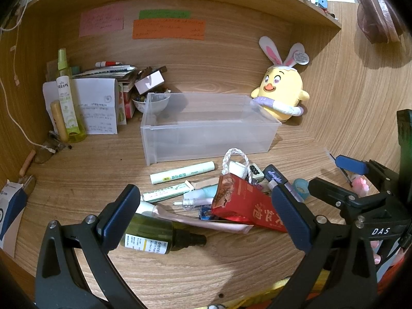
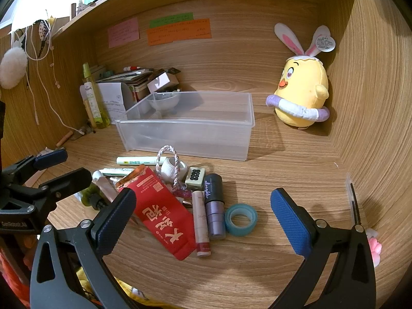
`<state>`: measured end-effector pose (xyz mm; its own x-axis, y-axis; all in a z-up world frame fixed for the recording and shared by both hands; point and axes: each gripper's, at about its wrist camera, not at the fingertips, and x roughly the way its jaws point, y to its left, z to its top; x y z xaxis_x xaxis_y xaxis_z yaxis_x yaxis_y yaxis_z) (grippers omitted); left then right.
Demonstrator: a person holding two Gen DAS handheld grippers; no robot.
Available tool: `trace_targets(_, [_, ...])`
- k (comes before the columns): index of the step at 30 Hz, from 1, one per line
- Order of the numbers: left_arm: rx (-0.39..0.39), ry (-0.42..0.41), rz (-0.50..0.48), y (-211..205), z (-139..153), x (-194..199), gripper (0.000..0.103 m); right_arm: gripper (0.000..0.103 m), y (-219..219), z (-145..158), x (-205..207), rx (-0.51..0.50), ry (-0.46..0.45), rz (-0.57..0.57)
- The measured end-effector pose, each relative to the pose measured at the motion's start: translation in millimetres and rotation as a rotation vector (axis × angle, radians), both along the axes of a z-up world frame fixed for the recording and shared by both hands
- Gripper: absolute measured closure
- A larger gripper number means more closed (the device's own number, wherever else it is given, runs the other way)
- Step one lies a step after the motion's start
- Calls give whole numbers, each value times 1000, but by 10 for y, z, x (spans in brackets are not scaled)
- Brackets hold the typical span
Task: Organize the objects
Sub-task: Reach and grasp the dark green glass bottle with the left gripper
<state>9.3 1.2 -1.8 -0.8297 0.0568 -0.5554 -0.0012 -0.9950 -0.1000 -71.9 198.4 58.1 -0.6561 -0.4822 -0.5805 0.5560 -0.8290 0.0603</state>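
Note:
An empty clear plastic bin (image 1: 206,126) (image 2: 190,126) stands on the wooden desk. In front of it lies a pile of small items: a red packet (image 1: 247,203) (image 2: 162,208), a green bottle (image 1: 159,234), white tubes (image 1: 182,172), a purple tube (image 2: 215,203), a lipstick (image 2: 201,224), a blue tape roll (image 2: 241,219) and a mahjong tile (image 2: 195,175). My left gripper (image 1: 206,219) is open and empty over the pile's near side. My right gripper (image 2: 203,219) is open and empty over the red packet and tape.
A yellow plush chick (image 1: 280,90) (image 2: 301,95) sits at the back right. Spray bottles (image 1: 67,97), papers and boxes crowd the back left corner. Sticky notes (image 2: 177,29) hang on the back wall. A shelf runs overhead. A white cable (image 1: 15,108) hangs at left.

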Motion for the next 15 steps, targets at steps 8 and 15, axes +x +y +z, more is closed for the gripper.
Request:
trace_targets(8, [2,-1,-1,4,-13,11,0,0,-6,13,13,-5,0,3])
trace_targets(15, [10,-13,4,-2,3,-9,0,0,-13,12,19,-5,-1,6])
